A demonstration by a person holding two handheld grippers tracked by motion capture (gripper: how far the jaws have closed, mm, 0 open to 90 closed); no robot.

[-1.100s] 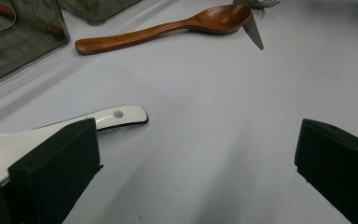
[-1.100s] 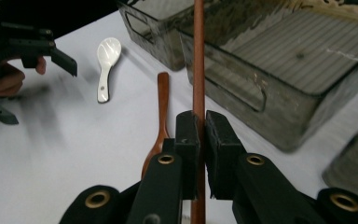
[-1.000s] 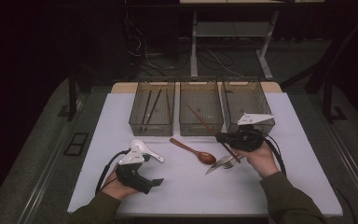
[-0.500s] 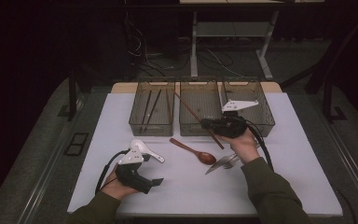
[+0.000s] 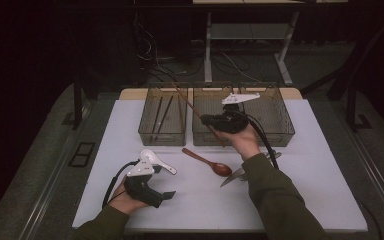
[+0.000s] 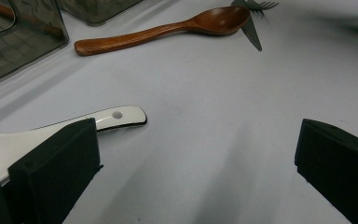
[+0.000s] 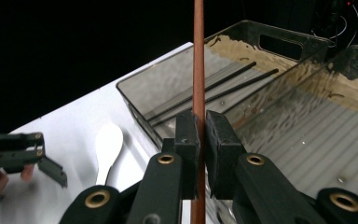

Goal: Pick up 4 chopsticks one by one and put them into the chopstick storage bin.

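Right gripper view: tongs (image 7: 201, 135) clamp chopstick (image 7: 198, 56) over bin rim (image 7: 140, 116)

Three bins sit side by side along the far edge of the counter (image 5: 325, 165); the left bin (image 5: 162, 117) holds chopsticks (image 5: 161, 114). Near of them lie a spoon (image 5: 207, 162) and, right of it, a fork (image 5: 236, 173). A ladle (image 5: 155, 160) lies near left.

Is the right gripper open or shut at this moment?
Shut: the right gripper has both jaws pressed against the thin wooden stick, held above the bins.
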